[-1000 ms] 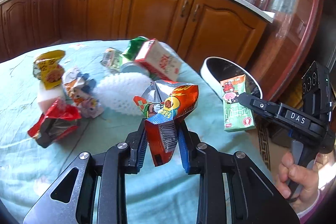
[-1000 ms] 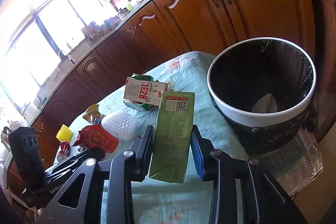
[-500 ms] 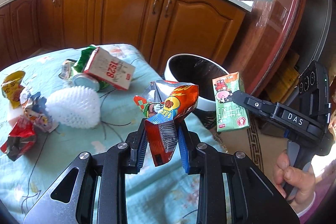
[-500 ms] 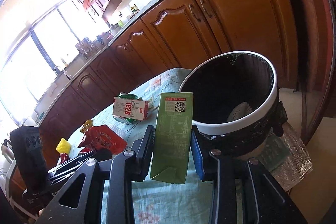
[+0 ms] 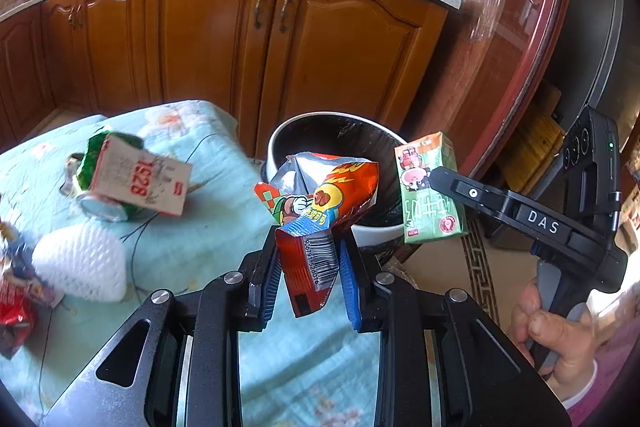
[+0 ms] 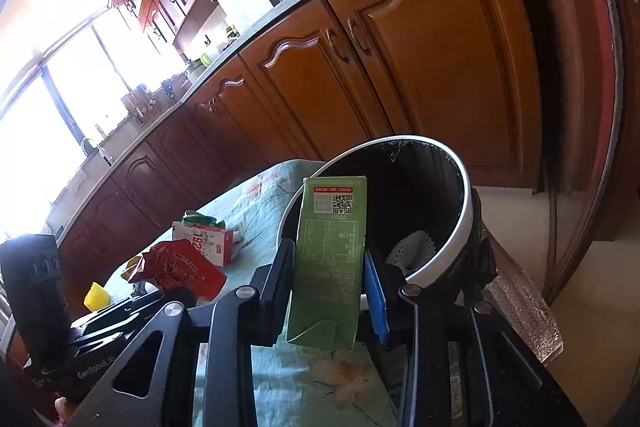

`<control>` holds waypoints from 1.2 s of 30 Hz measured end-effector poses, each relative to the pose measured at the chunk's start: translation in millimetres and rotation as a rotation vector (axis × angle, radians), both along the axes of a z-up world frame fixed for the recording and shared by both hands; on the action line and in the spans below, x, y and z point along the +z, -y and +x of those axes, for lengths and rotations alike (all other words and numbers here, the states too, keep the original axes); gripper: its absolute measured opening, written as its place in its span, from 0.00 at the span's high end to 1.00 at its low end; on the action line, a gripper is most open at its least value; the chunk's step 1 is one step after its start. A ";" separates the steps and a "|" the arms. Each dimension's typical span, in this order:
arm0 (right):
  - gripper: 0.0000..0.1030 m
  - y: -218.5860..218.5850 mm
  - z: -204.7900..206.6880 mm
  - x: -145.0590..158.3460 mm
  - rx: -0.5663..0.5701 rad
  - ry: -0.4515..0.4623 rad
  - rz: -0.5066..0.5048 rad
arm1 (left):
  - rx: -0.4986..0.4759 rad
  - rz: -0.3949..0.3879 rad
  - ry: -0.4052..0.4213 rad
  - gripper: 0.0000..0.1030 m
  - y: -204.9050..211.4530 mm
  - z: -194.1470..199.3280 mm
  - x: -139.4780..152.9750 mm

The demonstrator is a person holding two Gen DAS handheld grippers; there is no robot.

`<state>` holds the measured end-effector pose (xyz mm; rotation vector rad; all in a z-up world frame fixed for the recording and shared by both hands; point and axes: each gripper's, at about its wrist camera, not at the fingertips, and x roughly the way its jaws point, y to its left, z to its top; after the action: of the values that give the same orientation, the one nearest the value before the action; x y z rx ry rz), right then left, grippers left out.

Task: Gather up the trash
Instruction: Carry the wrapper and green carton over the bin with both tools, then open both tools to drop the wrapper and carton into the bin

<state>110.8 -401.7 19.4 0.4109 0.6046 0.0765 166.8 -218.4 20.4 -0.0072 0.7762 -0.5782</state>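
My left gripper (image 5: 308, 267) is shut on a crumpled red and silver snack bag (image 5: 320, 211), held above the table's corner just short of the bin. A white-rimmed bin (image 5: 372, 233) with a black liner stands beyond the table edge. My right gripper (image 6: 330, 263) is shut on a green drink carton (image 6: 330, 259), upright, at the bin's near rim (image 6: 466, 223). In the left wrist view that green carton (image 5: 430, 187) hangs over the bin's right rim, in the right gripper (image 5: 434, 175). White netting (image 6: 412, 247) lies inside the bin.
On the teal cloth (image 5: 208, 227) lie a white and red carton (image 5: 140, 183) over a green can, a white foam net (image 5: 80, 263) and several wrappers at the left edge. Wooden cabinets (image 5: 320, 39) stand behind. A hand (image 5: 560, 343) holds the right gripper's handle.
Both grippers have carried their trash rightward toward the bin, which now fills more of each view. The pile on the table has slid left. Neither grip has changed.
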 end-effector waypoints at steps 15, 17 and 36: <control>0.67 19.1 36.2 0.1 -0.012 -0.020 -0.059 | -0.032 0.038 -0.016 0.76 51.6 48.2 -0.7; 0.67 20.3 39.2 -0.3 -0.011 -0.026 -0.069 | -0.036 0.040 -0.024 0.76 57.6 53.7 -2.6; 0.48 44.4 60.6 -12.9 -0.027 -0.069 -0.011 | -0.025 0.059 -0.077 0.39 77.7 80.9 -21.6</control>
<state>171.4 -446.1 6.4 0.4117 0.6668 0.0336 247.7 -296.0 -1.3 0.0345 0.8690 -0.5810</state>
